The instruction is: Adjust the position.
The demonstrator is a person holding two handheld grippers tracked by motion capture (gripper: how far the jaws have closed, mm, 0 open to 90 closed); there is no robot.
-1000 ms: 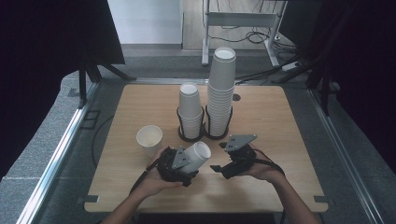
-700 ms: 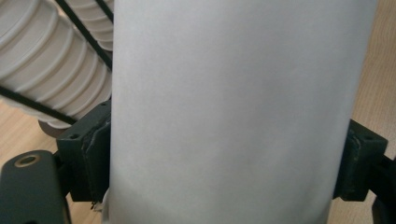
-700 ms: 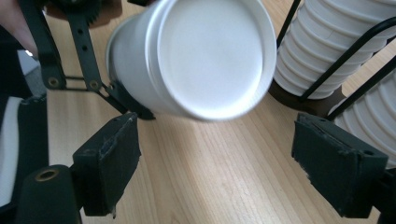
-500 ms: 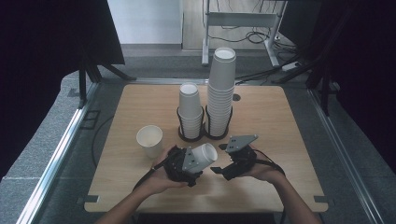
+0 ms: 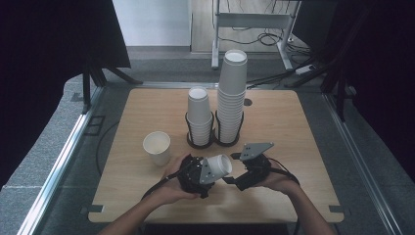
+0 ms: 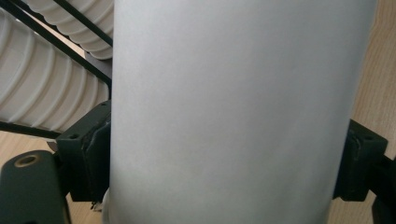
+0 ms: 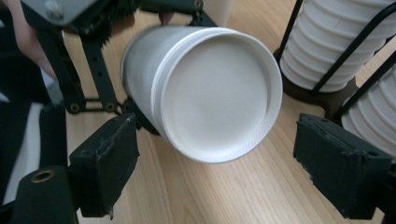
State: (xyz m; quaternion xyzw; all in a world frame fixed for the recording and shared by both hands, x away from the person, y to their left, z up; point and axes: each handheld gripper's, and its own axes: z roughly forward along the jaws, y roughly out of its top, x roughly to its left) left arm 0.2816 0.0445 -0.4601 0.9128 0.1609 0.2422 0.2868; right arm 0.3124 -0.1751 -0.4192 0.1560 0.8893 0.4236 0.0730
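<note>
A white paper cup (image 5: 219, 166) lies on its side in my left gripper (image 5: 210, 171), which is shut on the cup's body. In the left gripper view both pads press the cup's wall (image 6: 233, 112) from either side. The cup's open end (image 7: 215, 88) faces my right gripper (image 7: 224, 168). Its jaws stand on either side of the rim without touching it. They have just been opening a little. In the high view the right gripper (image 5: 231, 168) sits just right of the cup, near the table's front edge.
One upright white cup (image 5: 156, 147) stands to the left. Behind the grippers, two black wire holders hold a short cup stack (image 5: 199, 115) and a tall one (image 5: 232, 93). The wooden table (image 5: 293, 122) is bare at the right and far left.
My left hand has carried the cup a little to the right, so its open end is now closer to the right gripper. The right hand has stayed in place.
</note>
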